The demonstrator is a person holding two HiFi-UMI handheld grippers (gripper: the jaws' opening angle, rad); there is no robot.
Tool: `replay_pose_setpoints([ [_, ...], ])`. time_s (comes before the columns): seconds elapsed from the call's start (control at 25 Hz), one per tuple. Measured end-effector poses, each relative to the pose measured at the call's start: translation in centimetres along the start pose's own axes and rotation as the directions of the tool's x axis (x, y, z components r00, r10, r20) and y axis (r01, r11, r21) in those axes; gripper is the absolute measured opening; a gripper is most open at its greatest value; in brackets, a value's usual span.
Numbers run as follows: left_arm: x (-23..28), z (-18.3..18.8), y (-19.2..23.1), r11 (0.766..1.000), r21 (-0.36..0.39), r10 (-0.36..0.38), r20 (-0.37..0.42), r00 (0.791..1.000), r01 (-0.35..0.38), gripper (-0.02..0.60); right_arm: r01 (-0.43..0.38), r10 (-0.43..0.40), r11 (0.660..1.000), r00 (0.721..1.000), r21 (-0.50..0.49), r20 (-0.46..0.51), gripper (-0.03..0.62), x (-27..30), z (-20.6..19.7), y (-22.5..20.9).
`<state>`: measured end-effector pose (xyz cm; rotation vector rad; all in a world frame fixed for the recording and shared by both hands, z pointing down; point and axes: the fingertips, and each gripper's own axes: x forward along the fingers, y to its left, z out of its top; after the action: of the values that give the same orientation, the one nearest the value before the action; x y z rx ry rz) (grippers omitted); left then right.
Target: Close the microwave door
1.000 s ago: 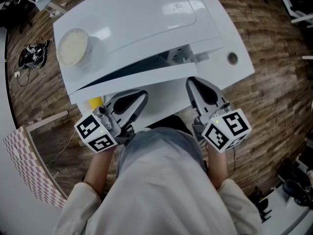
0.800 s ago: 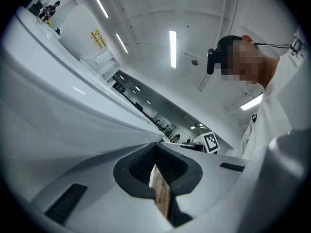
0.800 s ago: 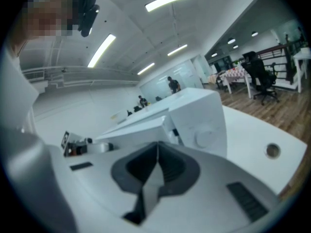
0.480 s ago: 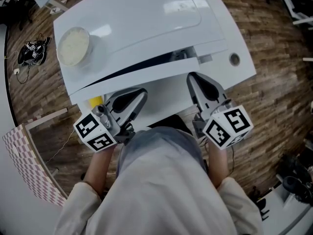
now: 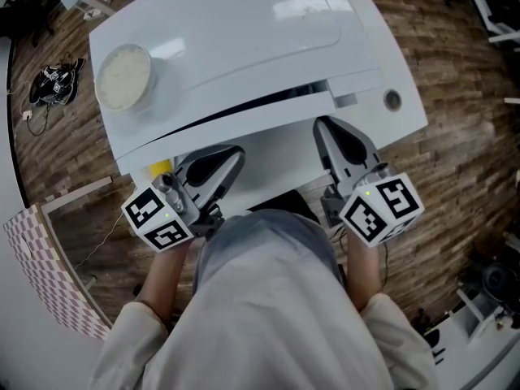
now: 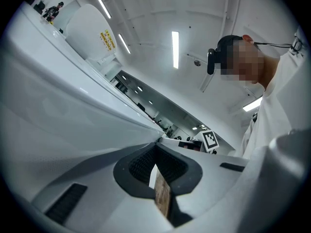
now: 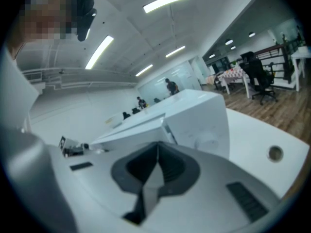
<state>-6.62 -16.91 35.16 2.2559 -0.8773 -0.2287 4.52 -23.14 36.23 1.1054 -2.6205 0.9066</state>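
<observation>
A white microwave [image 5: 244, 31] stands on a white table [image 5: 406, 120] below me. Its door [image 5: 268, 119] lies almost flush with the body; only a thin dark slit [image 5: 244, 106] shows along its top edge. My right gripper [image 5: 328, 128] is shut, with its tips at the door's right end, close to the front face. Touch cannot be judged. My left gripper [image 5: 231, 157] is shut too, a little short of the door's lower left. In the right gripper view the microwave [image 7: 199, 118] rises just past the shut right gripper [image 7: 158, 147]. The left gripper [image 6: 156, 147] holds nothing.
A round white dish [image 5: 123, 75] rests on the microwave's top left. The table has a cable hole [image 5: 392, 100] at the right. Something yellow [image 5: 160, 169] sits under the left front. A pink chequered panel [image 5: 36, 250] and loose cables [image 5: 53, 84] lie on the wooden floor.
The gap at the door has narrowed from a wide opening showing the inside to a thin slit. The right gripper has crept forward with the door. The left gripper has barely moved.
</observation>
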Motion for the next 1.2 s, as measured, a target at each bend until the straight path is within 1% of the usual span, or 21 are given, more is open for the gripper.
replay_pose_setpoints([
  [0.36, -0.1, 0.0, 0.2, 1.0, -0.002, -0.001, -0.002, 1.0, 0.001, 0.014, 0.032, -0.032, 0.999, 0.999, 0.013, 0.005, 0.023, 0.5, 0.5, -0.2],
  [0.6, -0.5, 0.3, 0.6, 1.0, -0.006, 0.016, 0.011, 1.0, -0.016, 0.014, 0.027, -0.028, 0.999, 1.0, 0.033, 0.013, 0.023, 0.7, 0.8, -0.3],
  [0.8, -0.2, 0.3, 0.6, 1.0, -0.007, 0.014, 0.016, 1.0, -0.014, 0.014, 0.036, -0.037, 0.999, 0.999, 0.027, 0.014, 0.023, 1.4, 1.2, -0.6],
  [1.08, -0.2, 0.5, 0.4, 1.0, -0.014, 0.013, 0.033, 0.999, -0.012, 0.014, 0.022, -0.023, 0.999, 1.0, 0.025, 0.02, 0.023, 1.2, 1.0, -0.4],
  [1.2, 0.1, 0.8, 0.1, 1.0, -0.009, 0.007, 0.04, 0.999, -0.007, 0.014, -0.002, 0.001, 1.0, 1.0, 0.025, 0.014, 0.023, 1.2, 1.1, -0.2],
])
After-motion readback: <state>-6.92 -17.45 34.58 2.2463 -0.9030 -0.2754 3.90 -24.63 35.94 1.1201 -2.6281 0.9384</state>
